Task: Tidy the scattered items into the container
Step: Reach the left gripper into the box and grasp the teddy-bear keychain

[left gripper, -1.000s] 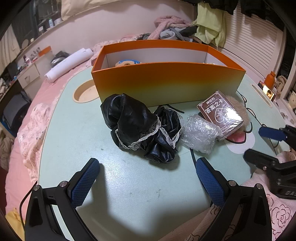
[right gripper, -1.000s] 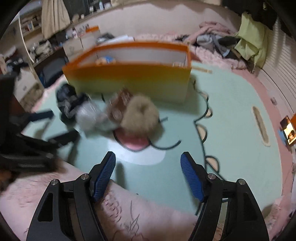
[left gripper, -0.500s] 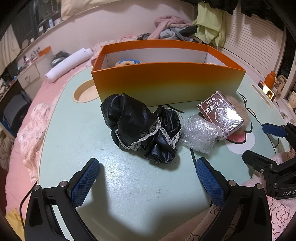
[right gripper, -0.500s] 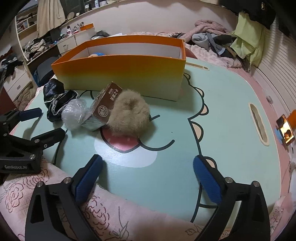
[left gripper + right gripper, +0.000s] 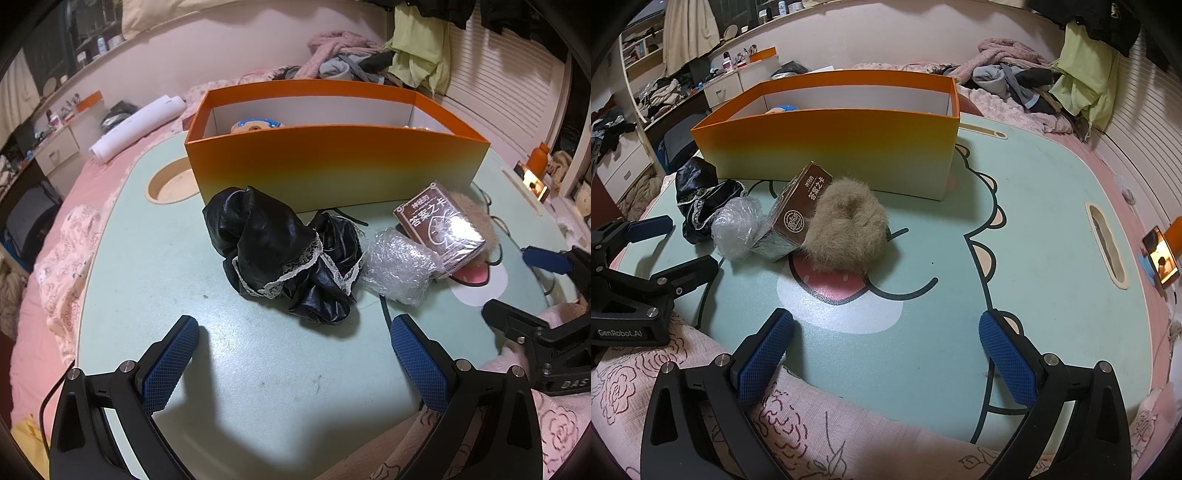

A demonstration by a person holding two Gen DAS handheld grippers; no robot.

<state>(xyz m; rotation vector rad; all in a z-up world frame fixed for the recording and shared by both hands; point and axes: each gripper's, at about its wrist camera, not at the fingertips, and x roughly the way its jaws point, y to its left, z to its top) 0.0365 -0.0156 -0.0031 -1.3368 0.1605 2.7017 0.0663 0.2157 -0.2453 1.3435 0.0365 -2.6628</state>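
Mint-green table (image 5: 147, 258) w/ cartoon face print fills most of both views, sitting over pink floral bedding (image 5: 55, 236). Next biggest: orange box (image 5: 332, 166), open top, white inside, standing upright toward the far side of the table; a blue-and-tan round item (image 5: 256, 124) shows over its front wall, at the box's left end in the left wrist view. All loose items lie on the table just in front of the box, none inside. Black shiny fabric w/ lace trim (image 5: 284, 254) is bunched in a heap near the box's left front corner. Right of it, touching, a crumpled bubble-wrap wad (image 5: 400, 266). Beside that, a brown card box (image 5: 441, 229) w/ Chinese print, tilted, one end leaning on the beige fluffy scrunchie (image 5: 846, 225), which sits partly over the red mouth of the print. Left gripper (image 5: 295, 354): blue pads spread wide, nothing between them, poised over bare table near the black fabric, not touching it. Right gripper (image 5: 886, 347): also spread wide & empty, over the table's near edge, scrunchie well ahead of its tips. A small lit phone screen (image 5: 1161, 256) stands at the table's far right edge.
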